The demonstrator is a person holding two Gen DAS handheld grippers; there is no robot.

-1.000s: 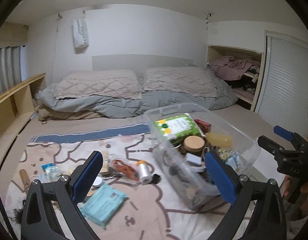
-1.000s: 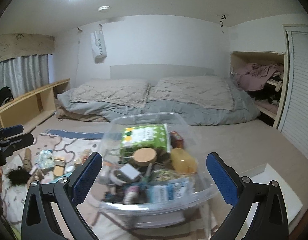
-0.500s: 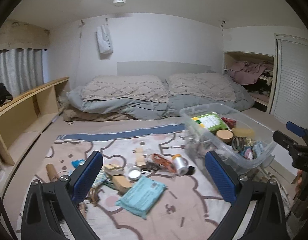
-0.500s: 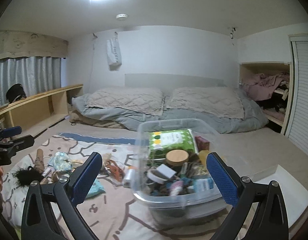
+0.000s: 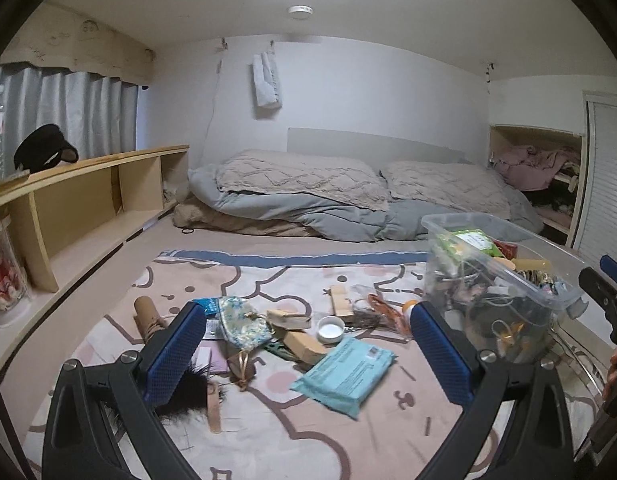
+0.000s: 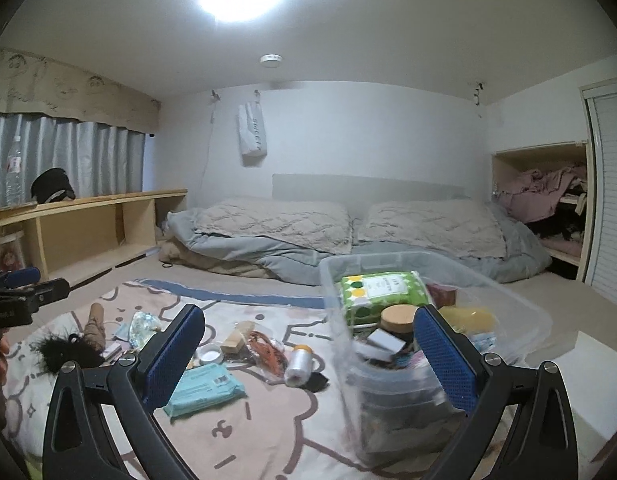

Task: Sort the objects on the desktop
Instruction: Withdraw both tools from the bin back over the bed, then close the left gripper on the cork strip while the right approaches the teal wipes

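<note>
Clear bin (image 6: 520, 304) holds green pack (image 6: 380, 292), label illegible; wall bag (image 6: 252, 134) reads "SWEET". L gripper (image 5: 308, 354) & R gripper (image 6: 312, 354) both agape, empty.

Bin (image 6: 524, 308) contents (lower layers) indistinct

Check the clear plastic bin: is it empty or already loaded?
Loaded. The clear bin has no lid on and holds a green pack, a cork-lidded jar and other jumbled small items.
</note>
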